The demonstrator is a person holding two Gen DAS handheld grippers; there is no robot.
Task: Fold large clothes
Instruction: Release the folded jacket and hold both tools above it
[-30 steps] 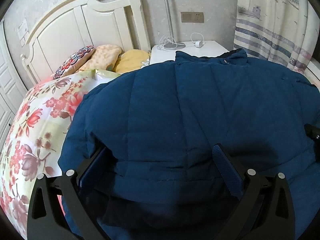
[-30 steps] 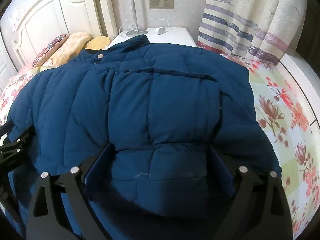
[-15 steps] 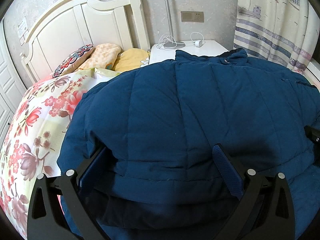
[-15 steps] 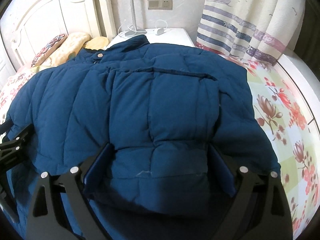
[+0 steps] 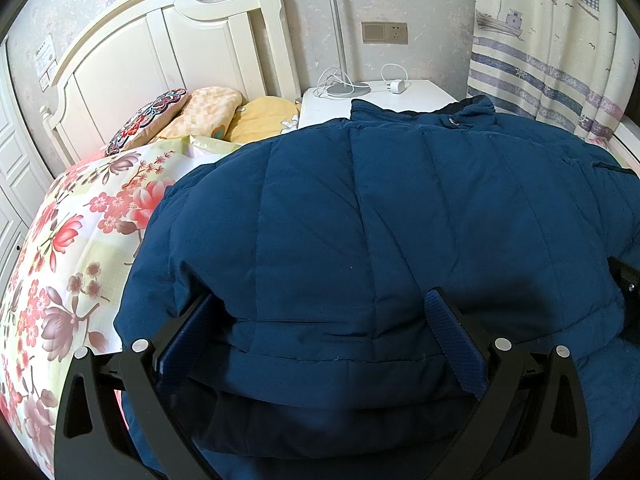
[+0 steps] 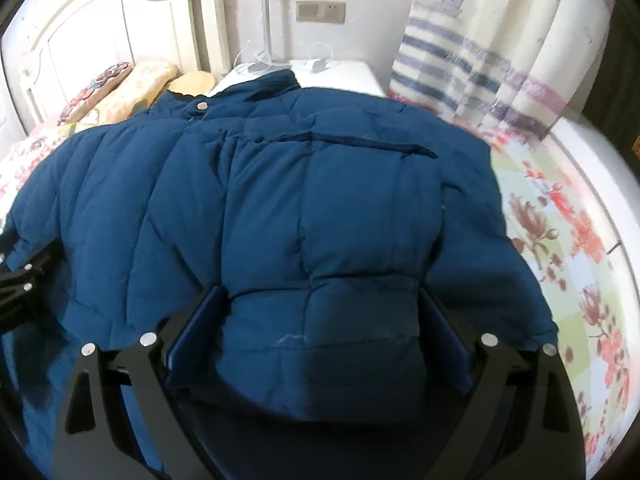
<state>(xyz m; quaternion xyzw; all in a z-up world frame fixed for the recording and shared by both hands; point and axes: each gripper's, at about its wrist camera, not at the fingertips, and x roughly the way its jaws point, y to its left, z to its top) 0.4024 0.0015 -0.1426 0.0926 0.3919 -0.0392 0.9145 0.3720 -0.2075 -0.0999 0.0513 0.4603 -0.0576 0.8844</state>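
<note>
Jacket's lower edge in both claws, fold under way.
The blue jacket (image 5: 380, 216) lies on the flowered bed (image 5: 80, 240), collar far; our left claw (image 5: 320, 332) and right claw (image 6: 320, 320), both wide, pinch its thick near hem. Next, we judge: carry it toward the collar.

Right tool (image 6: 320, 312) carried jacket (image 6: 280, 200) hem forward toward collar (image 6: 276, 84); its view blurred and headboard (image 6: 100, 28) drew nearer. Left tool (image 5: 320, 312) barely shifted.
</note>
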